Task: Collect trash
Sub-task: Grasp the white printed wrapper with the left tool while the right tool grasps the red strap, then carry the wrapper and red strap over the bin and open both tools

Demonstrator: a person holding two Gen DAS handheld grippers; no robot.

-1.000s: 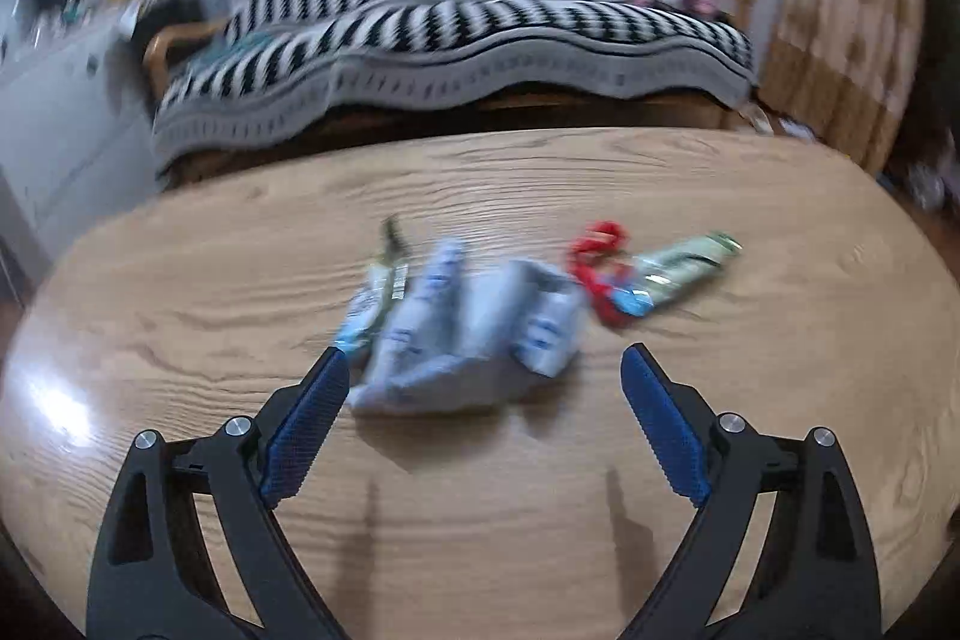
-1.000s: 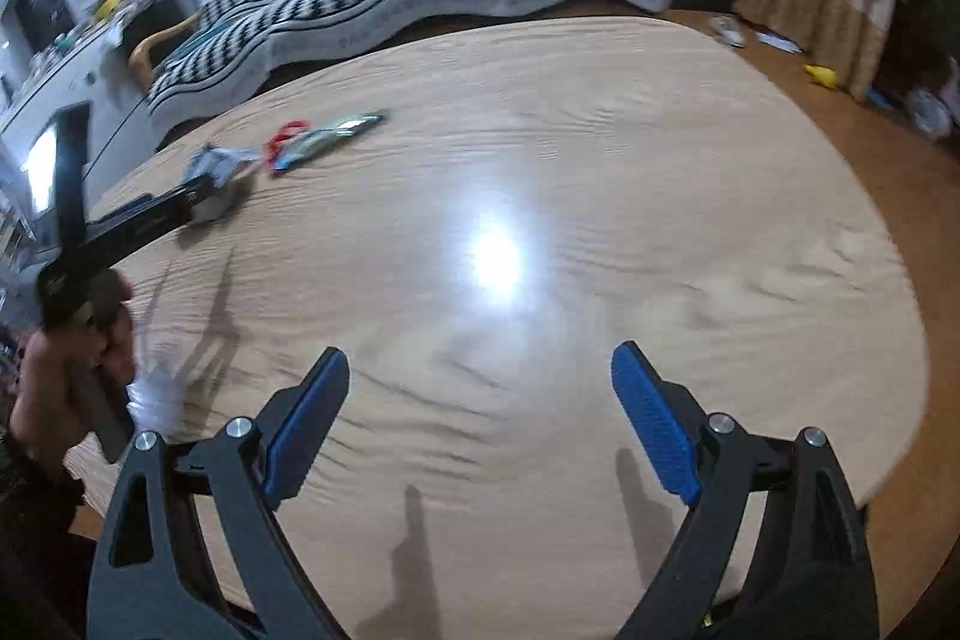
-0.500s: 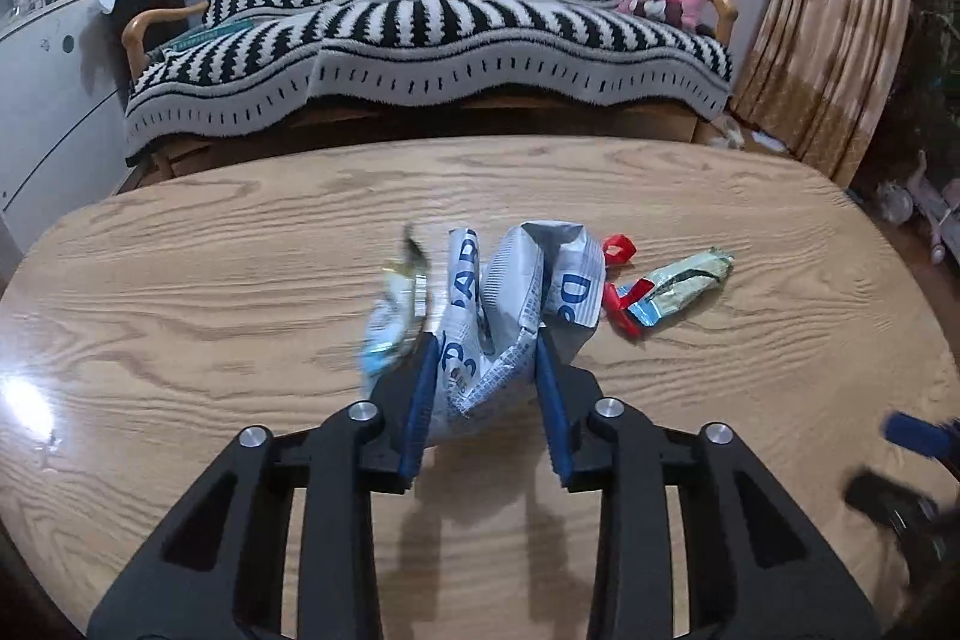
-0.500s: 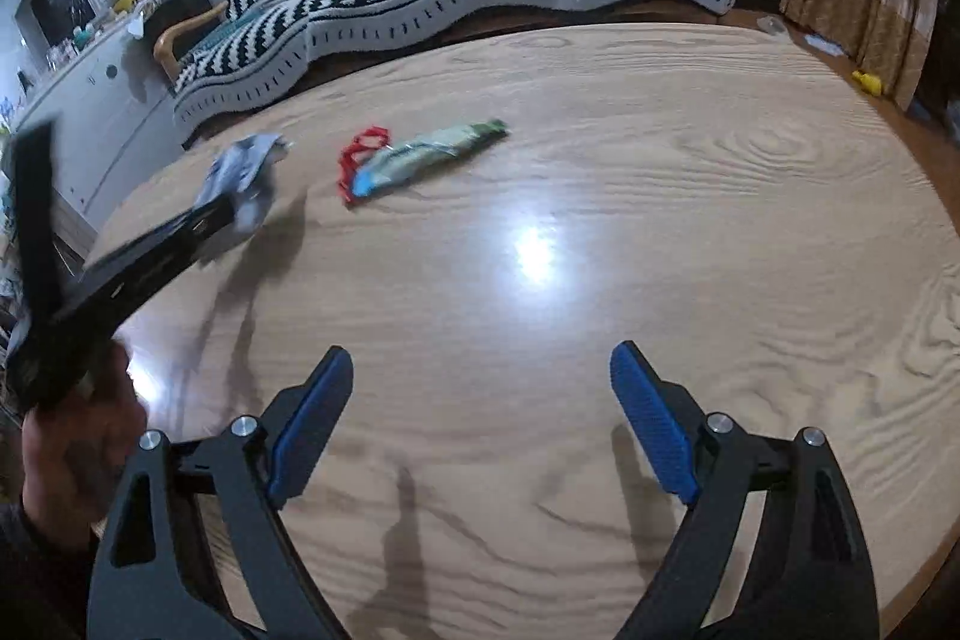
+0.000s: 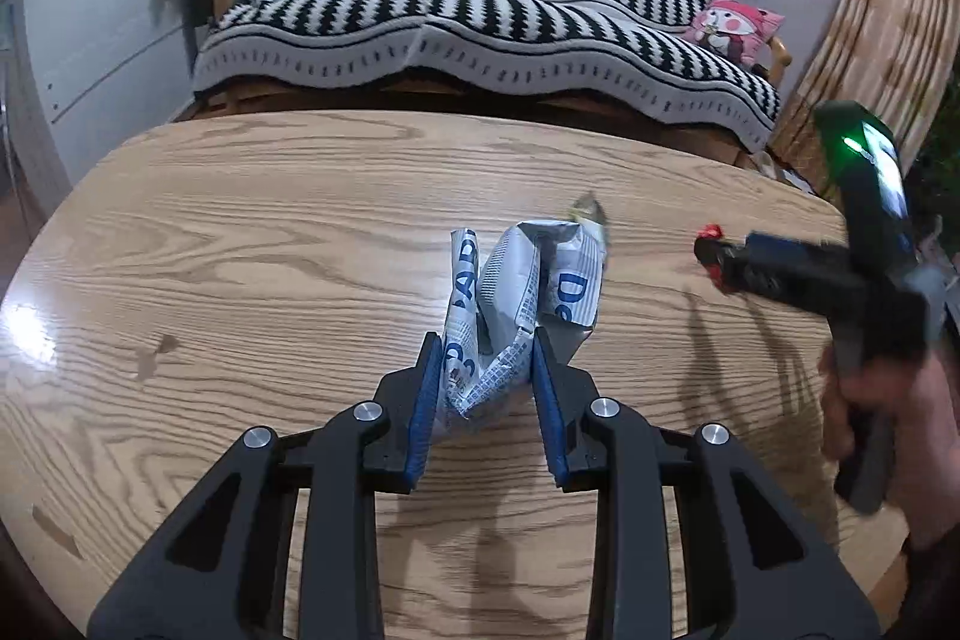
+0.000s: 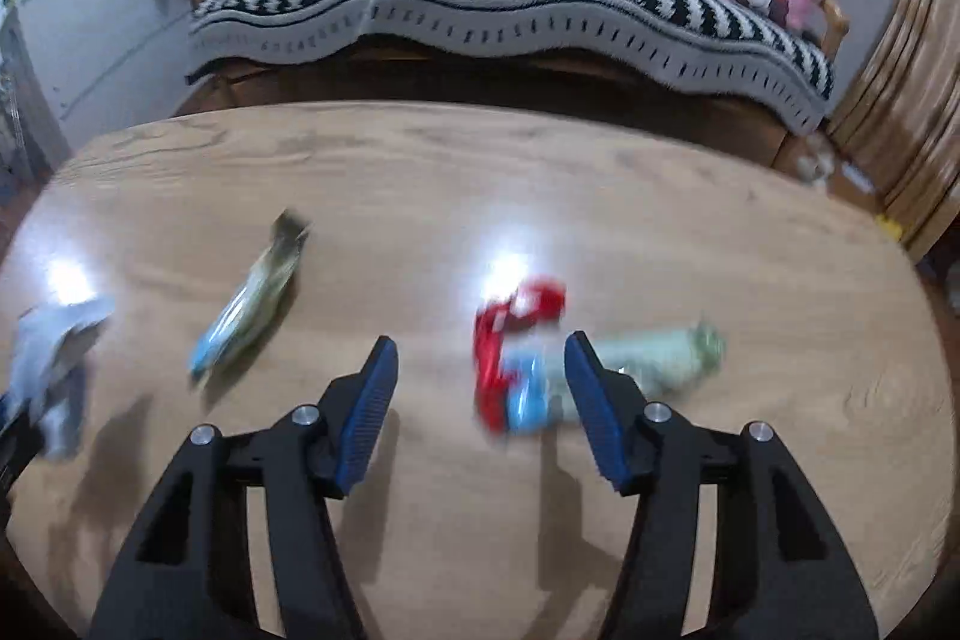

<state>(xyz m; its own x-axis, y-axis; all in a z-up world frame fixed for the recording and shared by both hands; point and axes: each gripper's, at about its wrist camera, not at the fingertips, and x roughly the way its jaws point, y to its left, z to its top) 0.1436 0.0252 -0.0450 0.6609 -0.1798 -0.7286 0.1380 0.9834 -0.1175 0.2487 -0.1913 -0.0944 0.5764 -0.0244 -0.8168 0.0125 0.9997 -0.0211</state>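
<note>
My left tongs point(image 5: 483, 370) are pinched on a crumpled white-and-blue printed wrapper point(image 5: 522, 292); both blue pads press its lower end and the rest sticks up past the tips, over the wooden bench point(image 5: 240, 244).

Only the left view shows my right hand point(image 5: 882, 412), at the picture's right edge, gripping the black handle of the other tool, w/ a green light glowing on top. Its tips reach toward a bit of red at the bench's right side, blurred.

Only the right view shows the rest of the trash. My right tongs point(image 6: 480, 388) are about half open and closing. A red wrapper point(image 6: 510, 334) and a pale green-and-blue packet point(image 6: 648, 358) lie together at the tips; the right-side pad overlaps the packet, but it's too blurred to tell if either pad touches. A 2nd green-and-blue packet point(image 6: 252, 304) lies alone to the left of the tips, well apart from that pair. At the far left edge the held wrapper shows as a grey-white blur.

No bin or bag in either view.

Both views share the background: a sofa w/ a black-and-white striped throw point(image 5: 480, 10) behind the bench, and a pink plush toy point(image 5: 735, 28) on its right end.
</note>
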